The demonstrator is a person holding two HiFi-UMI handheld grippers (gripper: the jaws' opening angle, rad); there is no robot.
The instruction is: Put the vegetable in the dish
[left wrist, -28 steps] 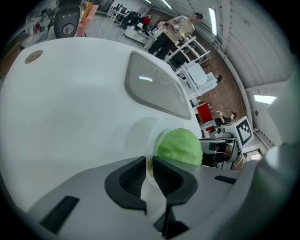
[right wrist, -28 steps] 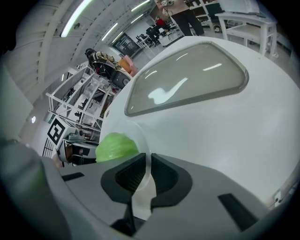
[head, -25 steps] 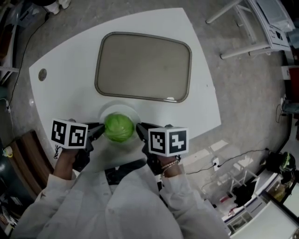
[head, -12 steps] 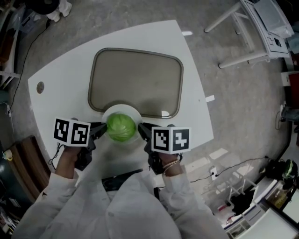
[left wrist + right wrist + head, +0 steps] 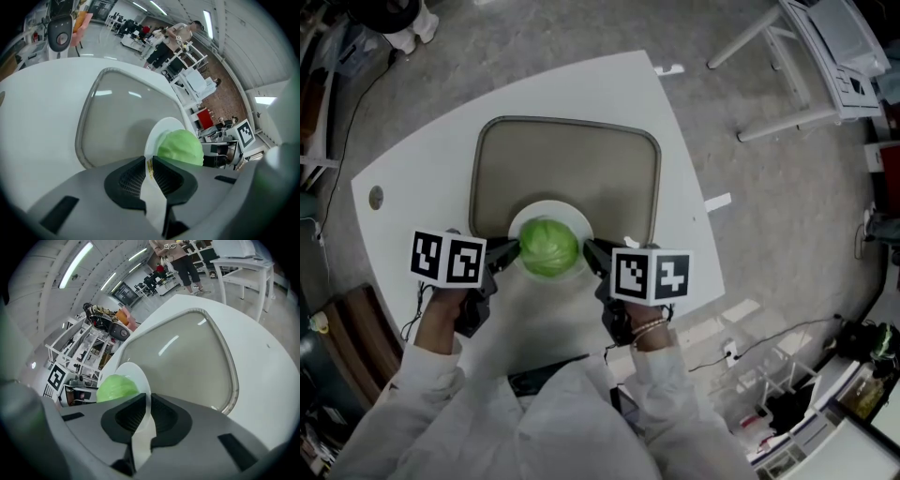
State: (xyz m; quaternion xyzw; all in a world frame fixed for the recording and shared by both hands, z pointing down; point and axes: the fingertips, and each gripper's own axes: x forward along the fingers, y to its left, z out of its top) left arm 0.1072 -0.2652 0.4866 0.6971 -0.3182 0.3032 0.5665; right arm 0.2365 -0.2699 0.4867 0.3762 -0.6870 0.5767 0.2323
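Observation:
A round green cabbage (image 5: pixel 548 247) sits in a white dish (image 5: pixel 578 222). The dish hangs over the near edge of a grey-brown tray (image 5: pixel 565 167) on the white table (image 5: pixel 422 169). My left gripper (image 5: pixel 508 253) is shut on the dish's left rim and my right gripper (image 5: pixel 592 255) is shut on its right rim. In the left gripper view the dish rim (image 5: pixel 156 136) runs between the black pads, with the cabbage (image 5: pixel 180 147) just beyond. The right gripper view shows the dish rim (image 5: pixel 140 380) pinched the same way, with the cabbage (image 5: pixel 116 387) to its left.
The tray (image 5: pixel 122 112) has a raised rim and rounded corners. White metal racks (image 5: pixel 825 56) stand on the grey floor at the right. A dark bench (image 5: pixel 347 328) lies at the lower left. People stand far off beyond the table (image 5: pixel 168 42).
Both grippers have carried the dish with the cabbage away from me. It was over the bare table in front of the tray and now overlaps the tray's near edge.

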